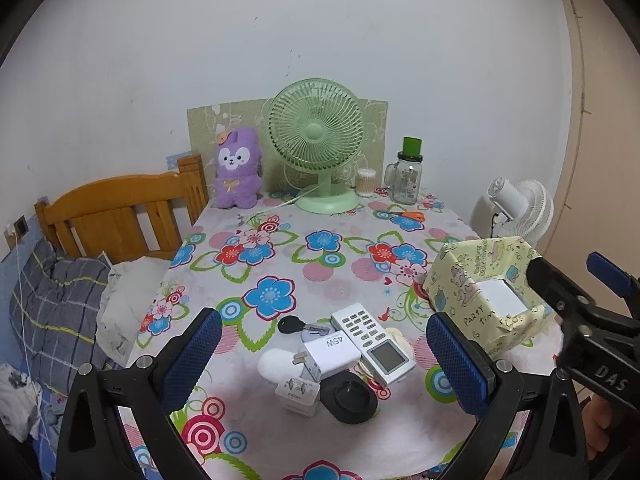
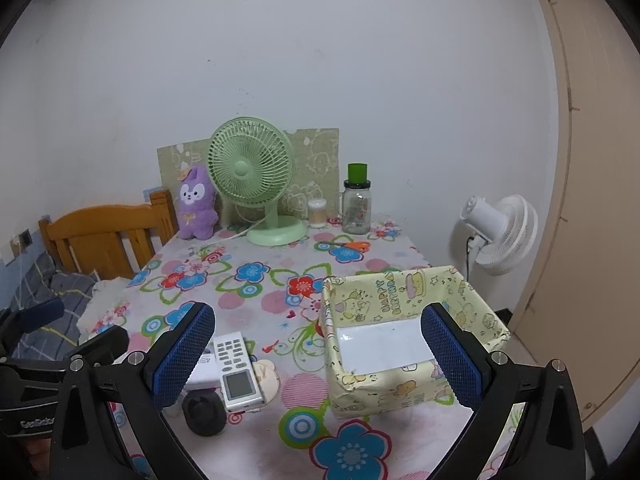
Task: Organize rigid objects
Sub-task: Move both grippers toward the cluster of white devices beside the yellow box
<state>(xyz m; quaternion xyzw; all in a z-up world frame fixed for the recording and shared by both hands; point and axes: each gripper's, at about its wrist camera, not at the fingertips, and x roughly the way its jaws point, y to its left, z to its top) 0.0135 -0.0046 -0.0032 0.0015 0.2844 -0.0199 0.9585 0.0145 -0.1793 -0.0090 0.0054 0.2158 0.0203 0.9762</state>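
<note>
A pile of small rigid things lies at the table's near edge: a white remote (image 1: 372, 346) (image 2: 237, 372), a white 45W charger (image 1: 331, 354), a small white plug adapter (image 1: 298, 394), a white oval case (image 1: 274, 364), a black key (image 1: 298, 326) and a black round holder (image 1: 349, 398) (image 2: 202, 410). A yellow paper-covered box (image 1: 486, 300) (image 2: 404, 336) stands open and empty to their right. My left gripper (image 1: 324, 360) is open above the pile, holding nothing. My right gripper (image 2: 316, 356) is open, hovering before the box's left wall.
At the table's back stand a green fan (image 1: 318, 160), a purple plush (image 1: 238, 170), a cotton-swab jar (image 1: 366, 182), a glass jar with green lid (image 1: 408, 176) and orange scissors (image 1: 404, 214). A wooden bed (image 1: 116, 216) is at left; a white fan (image 2: 500, 232) at right.
</note>
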